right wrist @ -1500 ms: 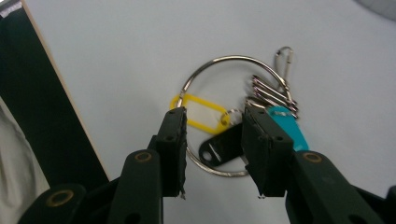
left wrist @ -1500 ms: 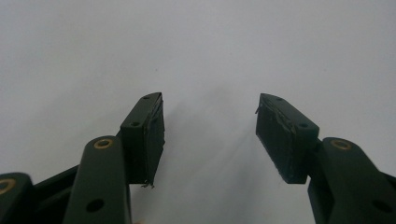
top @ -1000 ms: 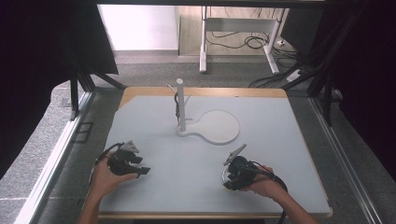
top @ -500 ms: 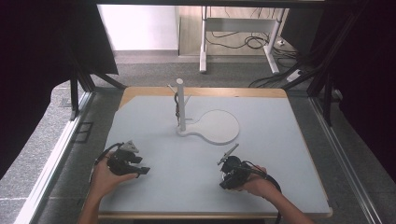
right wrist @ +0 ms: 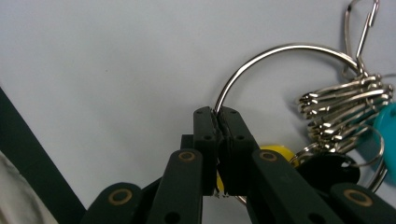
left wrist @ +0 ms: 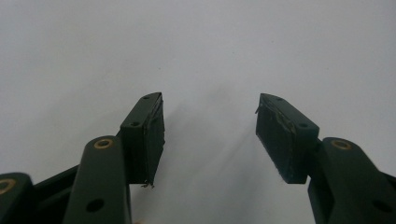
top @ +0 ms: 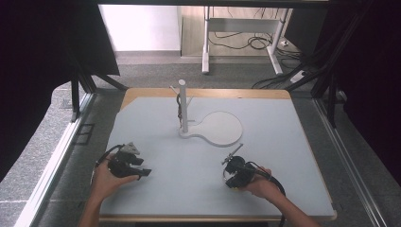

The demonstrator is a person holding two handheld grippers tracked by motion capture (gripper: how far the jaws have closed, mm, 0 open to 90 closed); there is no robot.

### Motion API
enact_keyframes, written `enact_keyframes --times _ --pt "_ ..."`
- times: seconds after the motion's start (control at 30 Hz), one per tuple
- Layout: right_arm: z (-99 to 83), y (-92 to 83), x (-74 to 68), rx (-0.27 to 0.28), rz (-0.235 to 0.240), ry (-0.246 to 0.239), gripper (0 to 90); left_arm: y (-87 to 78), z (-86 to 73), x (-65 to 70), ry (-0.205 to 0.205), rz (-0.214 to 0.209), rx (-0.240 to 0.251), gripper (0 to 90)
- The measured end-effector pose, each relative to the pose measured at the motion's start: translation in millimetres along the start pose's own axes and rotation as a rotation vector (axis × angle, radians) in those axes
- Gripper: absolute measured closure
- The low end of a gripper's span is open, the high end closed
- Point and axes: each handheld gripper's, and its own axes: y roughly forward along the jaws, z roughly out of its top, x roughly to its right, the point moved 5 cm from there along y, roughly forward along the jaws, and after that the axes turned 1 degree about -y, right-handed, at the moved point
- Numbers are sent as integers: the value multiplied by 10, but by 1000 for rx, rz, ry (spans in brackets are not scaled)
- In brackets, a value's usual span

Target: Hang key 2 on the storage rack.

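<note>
Key ring pinched, ready to lift toward the stand.

My right hand-held gripper (right wrist: 216, 112), whose jaws have just been closing, clamps the big key ring (right wrist: 261, 58) lying on the desk (top: 283, 142); my left hand-held gripper (left wrist: 210, 121) rests wide and empty, well apart, while the hook stand (top: 182, 106) waits behind.

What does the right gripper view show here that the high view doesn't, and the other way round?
Right gripper view alone: the fingers clamped on a large metal key ring carrying clips and teal, yellow and black tags. High view alone: the left gripper open over bare table, and a white stand with a round base. Both: the right gripper and the pale table.
</note>
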Motion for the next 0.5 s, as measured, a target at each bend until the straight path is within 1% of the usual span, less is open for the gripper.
enact_keyframes --times 0.17,0.27,0.33,0.4,0.47,0.5 --pt "-6 -37 20 -7 19 -5 871 3 -2 -4 2 2 0 425" --pt "1 -104 44 -2 33 -23 874 4 -1 -8 -5 -1 6 424" --pt "8 -162 59 -2 46 -18 877 10 -16 -19 -20 -7 9 425" --pt "18 -212 71 0 51 -20 878 12 -31 -33 -21 -9 3 425" --pt "37 -305 100 4 54 -28 880 9 -33 -30 -30 -9 11 426" --pt "37 -305 100 4 54 -28 880 3 -31 -31 -27 -11 14 426"
